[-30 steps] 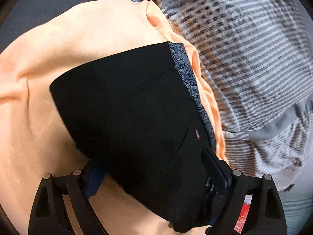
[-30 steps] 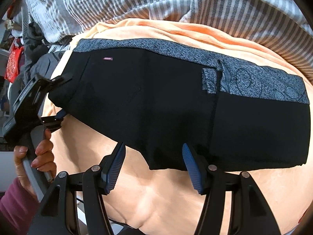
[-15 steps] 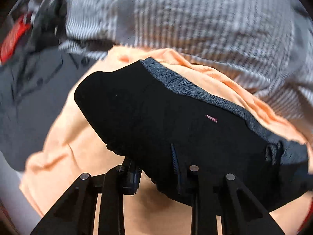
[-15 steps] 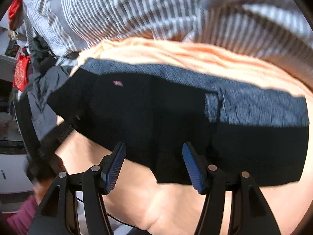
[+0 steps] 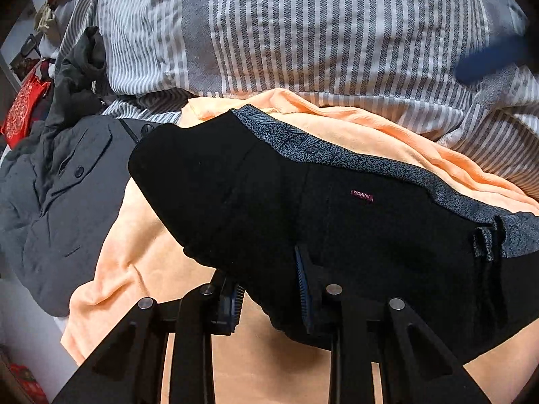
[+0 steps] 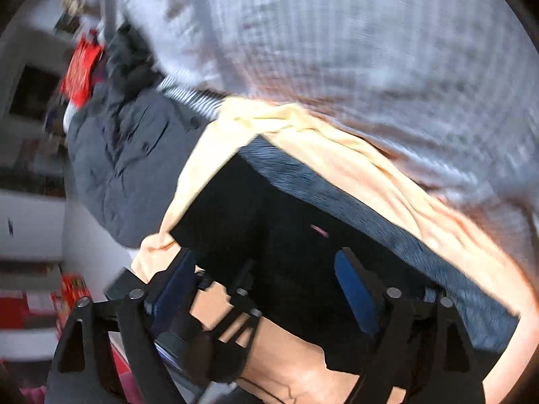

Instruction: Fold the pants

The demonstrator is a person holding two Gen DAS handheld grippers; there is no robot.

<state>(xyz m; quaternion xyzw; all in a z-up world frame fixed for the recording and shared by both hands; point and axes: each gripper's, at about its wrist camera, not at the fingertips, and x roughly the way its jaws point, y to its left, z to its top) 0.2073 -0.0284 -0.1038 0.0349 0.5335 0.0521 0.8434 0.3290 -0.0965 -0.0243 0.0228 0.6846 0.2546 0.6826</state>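
Left gripper: jaws part-open, near edge of the black pants sits between the pads; one pad under the fabric, the other on top. Gap visible, cannot tell if it actually pinches the cloth.

Right gripper: jaws wide apart, blue pads clear of each other, nothing between them but air above the pants. View heavily motion-blurred. The left gripper shows just in front of it, at the pants' near edge.

Pants lie flat, folded, on the orange blanket, long axis running left-to-right and tilted down to the right. Patterned grey waistband along the far edge; small maroon "FASHION" label on the black cloth just below it.

Orange blanket spreads under and around the pants. Grey-and-white striped bedding bunched behind it. Dark grey buttoned jacket to the left, touching the blanket edge. Red item at far left.
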